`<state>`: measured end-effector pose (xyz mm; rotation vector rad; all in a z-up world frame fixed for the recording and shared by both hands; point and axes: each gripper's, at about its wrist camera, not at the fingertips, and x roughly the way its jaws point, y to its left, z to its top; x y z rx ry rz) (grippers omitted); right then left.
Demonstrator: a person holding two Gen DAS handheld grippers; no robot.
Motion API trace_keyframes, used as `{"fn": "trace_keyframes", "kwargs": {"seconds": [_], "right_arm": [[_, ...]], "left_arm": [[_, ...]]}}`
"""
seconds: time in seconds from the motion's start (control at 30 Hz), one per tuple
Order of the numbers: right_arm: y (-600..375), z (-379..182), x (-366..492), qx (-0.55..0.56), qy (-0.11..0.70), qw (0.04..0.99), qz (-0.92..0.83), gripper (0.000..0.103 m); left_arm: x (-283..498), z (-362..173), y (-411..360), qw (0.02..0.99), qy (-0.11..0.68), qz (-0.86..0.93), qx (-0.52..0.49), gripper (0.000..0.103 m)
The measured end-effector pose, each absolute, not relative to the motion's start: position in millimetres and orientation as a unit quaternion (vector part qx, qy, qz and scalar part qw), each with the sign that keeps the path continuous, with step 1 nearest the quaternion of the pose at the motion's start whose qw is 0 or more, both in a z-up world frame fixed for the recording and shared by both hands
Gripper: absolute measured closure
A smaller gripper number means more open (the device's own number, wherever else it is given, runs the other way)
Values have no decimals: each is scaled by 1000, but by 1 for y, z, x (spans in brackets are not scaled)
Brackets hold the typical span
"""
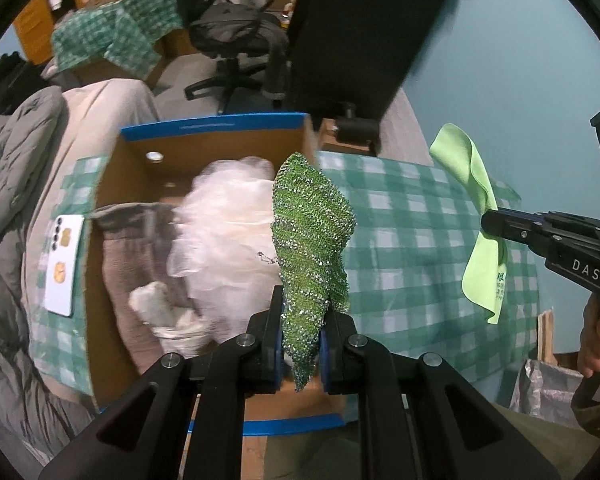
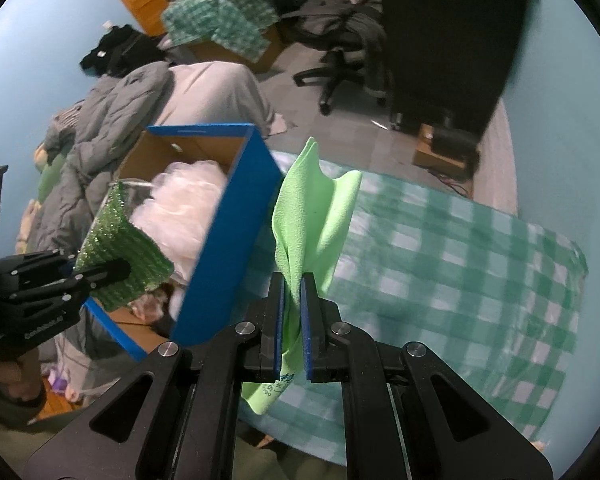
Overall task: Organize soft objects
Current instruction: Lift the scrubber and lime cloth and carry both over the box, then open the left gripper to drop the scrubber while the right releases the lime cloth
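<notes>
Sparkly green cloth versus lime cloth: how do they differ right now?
The sparkly green cloth is dark, glittery and knitted; the lime cloth is pale, smooth and printed. The sparkly green cloth hangs over the box, the lime cloth over the checkered cover. Both are pinched between shut fingers.

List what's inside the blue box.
In the box: a white mesh pouf, a brownish cloth and a small white item. The green scrubber and left gripper hide the rest.

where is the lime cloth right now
The lime cloth hangs pinched in the right claw, above the checked cover, just right of the blue box.
</notes>
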<state>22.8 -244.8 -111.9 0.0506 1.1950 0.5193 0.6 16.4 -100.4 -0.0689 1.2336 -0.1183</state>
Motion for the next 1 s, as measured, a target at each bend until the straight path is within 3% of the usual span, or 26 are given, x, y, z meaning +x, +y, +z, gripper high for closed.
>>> {"fn": "trace_keyframes", "kwargs": {"seconds": [0.83,0.93,1.0], "right_arm": [[-90,-125,42,-14,568,750,339,95],[-83,-133,42,-21,582,739,339,93],[-81,-136,41,-20,590,733,338,88]], "left_arm": [[2,-129,113,797,598,6,-82,89],[3,-134,116,791,606,11,-83,81],[2,-132,117,792,604,15,-85,65]]}}
